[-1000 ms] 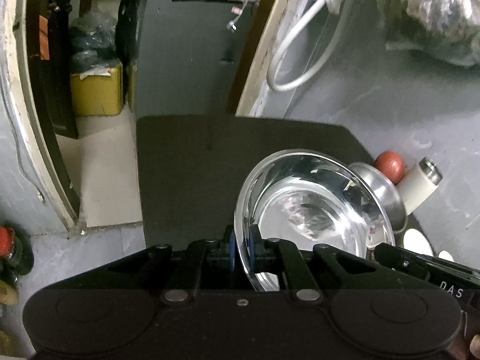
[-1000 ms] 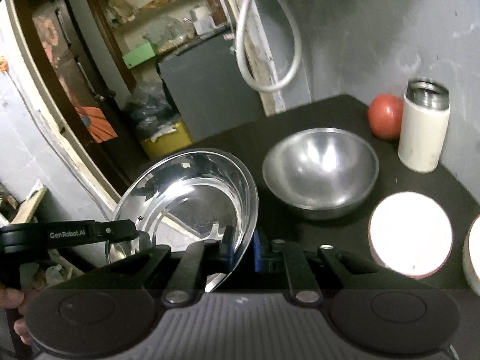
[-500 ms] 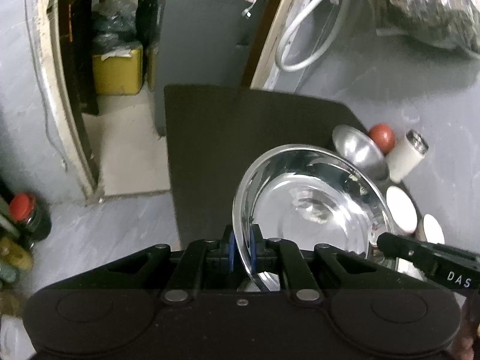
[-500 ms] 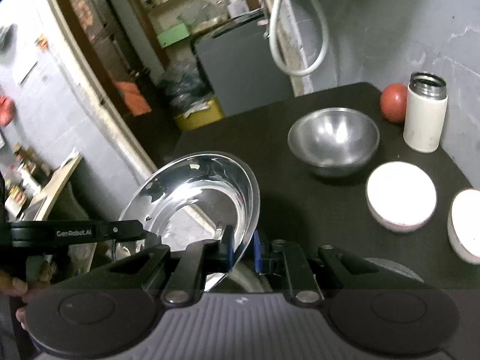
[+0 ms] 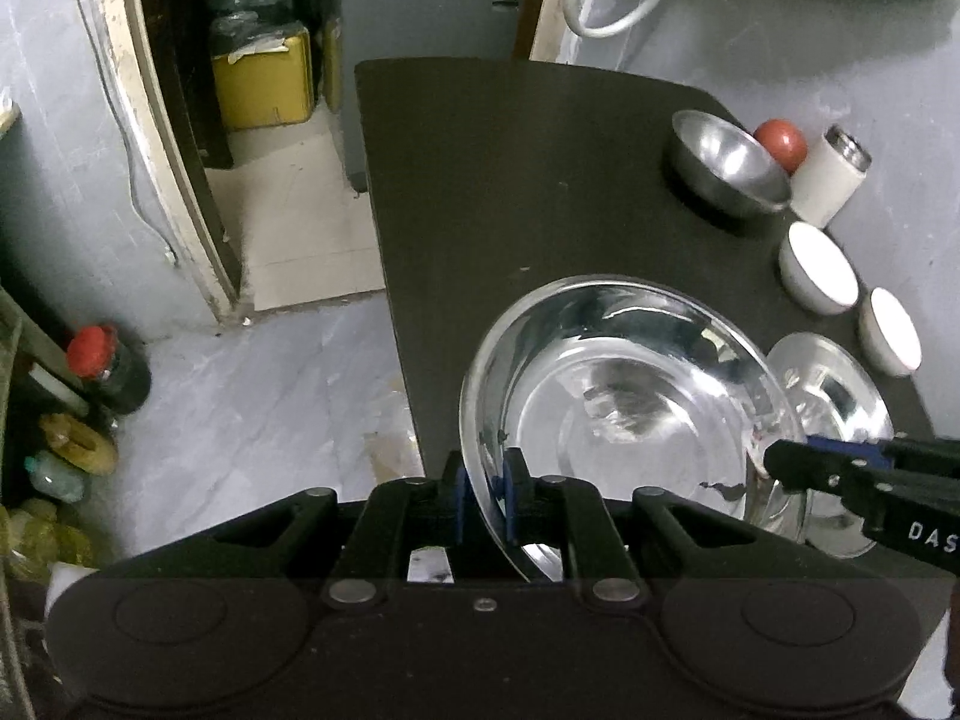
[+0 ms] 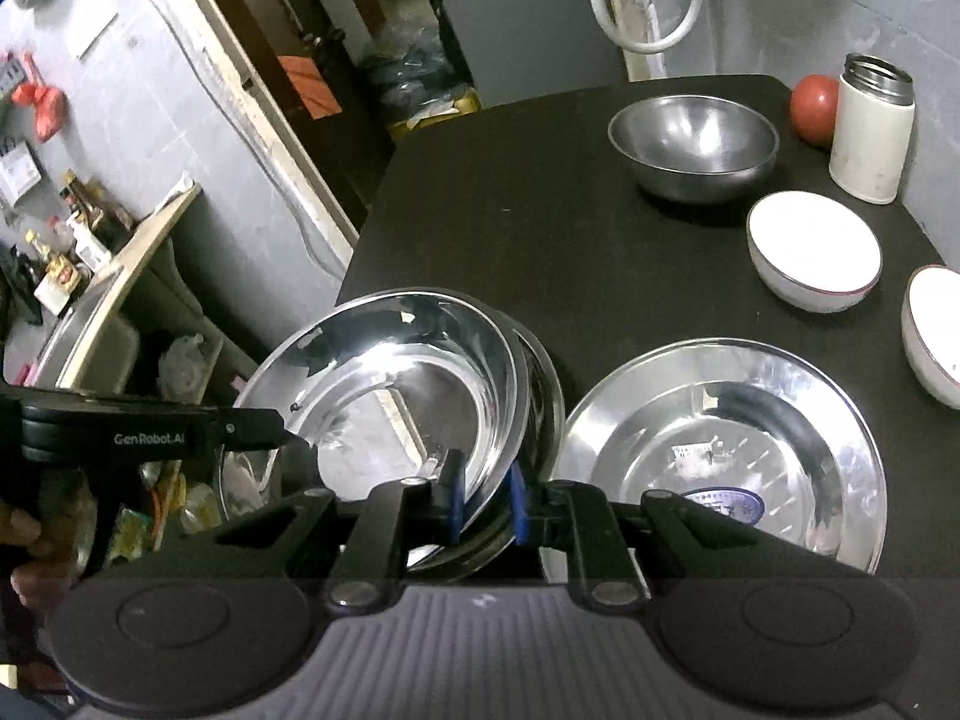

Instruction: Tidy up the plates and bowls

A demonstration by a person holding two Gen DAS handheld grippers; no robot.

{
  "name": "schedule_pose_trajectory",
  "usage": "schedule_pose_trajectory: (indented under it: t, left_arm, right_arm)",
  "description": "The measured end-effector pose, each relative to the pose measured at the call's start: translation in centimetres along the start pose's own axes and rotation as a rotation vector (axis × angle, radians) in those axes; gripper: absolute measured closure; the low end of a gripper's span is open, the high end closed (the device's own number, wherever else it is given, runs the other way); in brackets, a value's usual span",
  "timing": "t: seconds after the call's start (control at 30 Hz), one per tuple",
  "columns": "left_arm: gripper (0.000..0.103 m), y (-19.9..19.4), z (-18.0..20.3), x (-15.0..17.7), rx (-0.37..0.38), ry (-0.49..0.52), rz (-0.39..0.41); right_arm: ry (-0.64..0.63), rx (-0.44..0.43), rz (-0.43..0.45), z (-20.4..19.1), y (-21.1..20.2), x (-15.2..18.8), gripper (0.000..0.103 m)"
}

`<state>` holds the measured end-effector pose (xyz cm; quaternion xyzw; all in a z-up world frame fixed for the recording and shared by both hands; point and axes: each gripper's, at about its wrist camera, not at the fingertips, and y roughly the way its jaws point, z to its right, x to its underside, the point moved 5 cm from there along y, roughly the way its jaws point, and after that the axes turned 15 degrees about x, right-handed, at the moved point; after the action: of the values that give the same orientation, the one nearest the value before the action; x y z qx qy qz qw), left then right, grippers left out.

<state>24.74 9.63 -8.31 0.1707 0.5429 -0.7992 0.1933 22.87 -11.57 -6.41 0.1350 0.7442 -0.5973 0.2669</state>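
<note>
A cluttered utility room with grey walls, an open doorway ahead and left of both claws, and a dark desk [image 6: 540, 228] carrying the dishware.

The largest item in hand is the steel plate [image 5: 630, 396], held tilted above the near-left part of the desk. The left claw [image 5: 483, 501] is pinched narrow on its near-left rim; the right claw [image 6: 486, 501] is closed on the opposite rim, and in the right wrist view appears to clamp more than one nested rim, so the load may be a stack of plates. How many cannot be told.

Just right of the right claw, a second steel plate [image 6: 720, 450] lies flat on the desk, apart from the held one. Ahead and right stands a steel bowl [image 6: 693, 144]. Between it and the flat plate sit two white bowls [image 6: 813, 255] [image 6: 936, 330] along the right edge. Beyond those are a white flask [image 6: 870, 132] and a red round object [image 6: 813, 99], possibly a fruit, close beside each other.

Judgement: the held plate is in transit, probably toward the flat plate for stacking.

Risks noted:
- Both grips are on thin polished rims; uneven motion between the two claws could twist the plate free.
- If nested plates are held, the under one could slip out of the right claw.
- The load hangs near the desk's left edge; a drop there could reach the floor.
- Lowering at a tilt could strike and shift the flat plate toward the nearest white bowl.
</note>
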Motion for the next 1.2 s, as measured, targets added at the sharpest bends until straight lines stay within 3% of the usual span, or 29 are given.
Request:
schedule_pose_trajectory:
  t: [0.37, 0.8, 1.2]
  left_arm:
    - [0.085, 2.1, 1.0, -0.5, -0.069, 0.098, -0.031]
    - [0.082, 3.3, 1.7, -0.5, -0.082, 0.149, -0.068]
    - [0.081, 4.0, 1.6, -0.5, -0.095, 0.146, -0.085]
  right_arm:
    - [-0.097, 0.097, 0.003, -1.5, 0.4, -0.3, 0.084]
    - [-0.182, 0.184, 0.010, -2.5, 0.6, 0.0, 0.081]
    - [-0.169, 0.187, 0.005, -2.2, 1.3, -0.2, 0.077]
